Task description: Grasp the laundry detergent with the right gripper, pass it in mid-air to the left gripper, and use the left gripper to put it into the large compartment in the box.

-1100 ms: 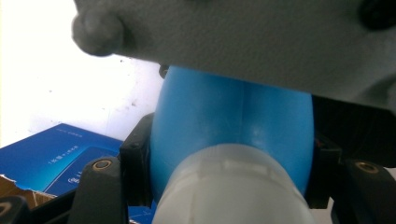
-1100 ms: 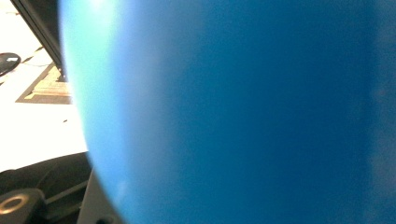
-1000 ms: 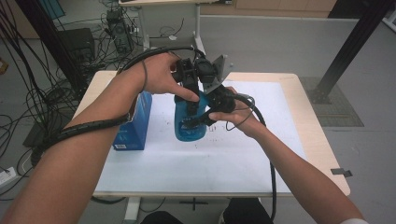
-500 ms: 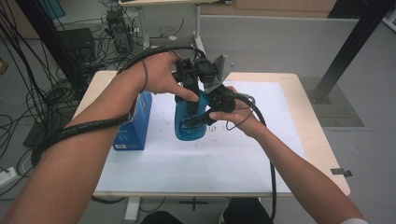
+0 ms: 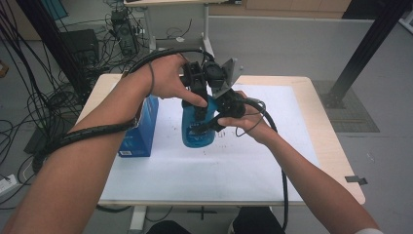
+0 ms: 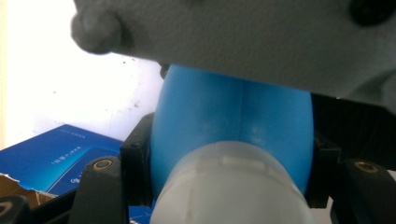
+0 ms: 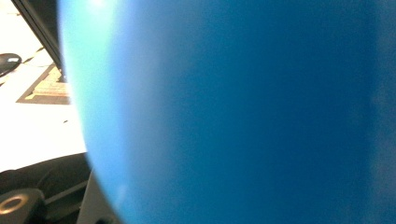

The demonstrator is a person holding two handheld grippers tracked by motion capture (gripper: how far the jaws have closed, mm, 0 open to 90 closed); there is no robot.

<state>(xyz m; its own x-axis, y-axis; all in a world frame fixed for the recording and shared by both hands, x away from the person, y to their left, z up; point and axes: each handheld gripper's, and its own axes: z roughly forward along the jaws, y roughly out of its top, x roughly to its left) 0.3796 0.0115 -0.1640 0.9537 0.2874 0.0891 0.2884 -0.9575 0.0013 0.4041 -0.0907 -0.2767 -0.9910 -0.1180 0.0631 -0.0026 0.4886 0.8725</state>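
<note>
On a white-topped table (image 5: 204, 175) in a cable-strewn room, a blue plastic bottle (image 5: 197, 134) stands at centre. The left gripper (image 5: 200, 105), from twelve o'clock, clamps its white cap (image 6: 224, 186); the right gripper (image 5: 207, 127), from three o'clock, clamps the body. The cap looks still on; unscrewing seems left.

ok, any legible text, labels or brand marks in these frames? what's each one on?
None can be read.
Blue box: pale print lines on its top face, too blurred to make out.
Blue box, high view: a small white label near its lower end, too small to read.
Blue bottle: no print on the side that shows.
White cap: plain.
White sheet on the table: dark specks, not lettering.
</note>
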